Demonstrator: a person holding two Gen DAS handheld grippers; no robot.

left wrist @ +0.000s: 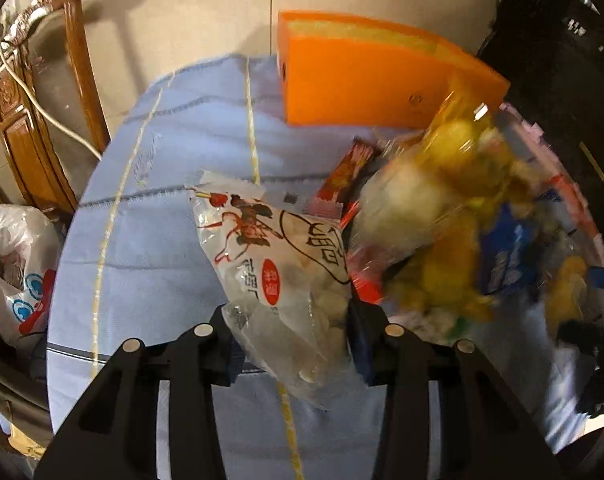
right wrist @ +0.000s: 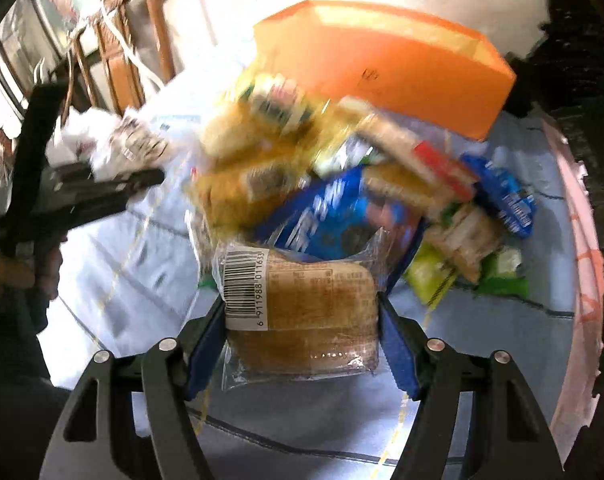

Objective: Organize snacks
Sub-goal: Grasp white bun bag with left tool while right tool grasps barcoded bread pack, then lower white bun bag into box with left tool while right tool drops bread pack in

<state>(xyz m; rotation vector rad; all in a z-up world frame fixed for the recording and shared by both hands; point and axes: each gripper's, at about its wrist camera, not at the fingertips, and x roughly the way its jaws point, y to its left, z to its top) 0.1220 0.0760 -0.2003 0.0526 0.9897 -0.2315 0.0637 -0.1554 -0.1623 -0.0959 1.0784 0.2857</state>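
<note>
Snacks mid-pickup: left tongs (left wrist: 289, 344) clamped white snack bag (left wrist: 277, 276), right tongs (right wrist: 302, 336) clamped wrapped bread (right wrist: 310, 312); next, orange box (left wrist: 366, 84).

bread pack (right wrist: 302, 312) | barcode label (right wrist: 243, 292) | 6 911988 011633

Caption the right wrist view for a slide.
Right gripper clamps a wrapped bread pack before the snack pile and orange box.

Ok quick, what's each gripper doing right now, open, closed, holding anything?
Left gripper: closed on the clear snack bag with red print.
Right gripper: closed on the wrapped brown cake with the barcode label.
</note>
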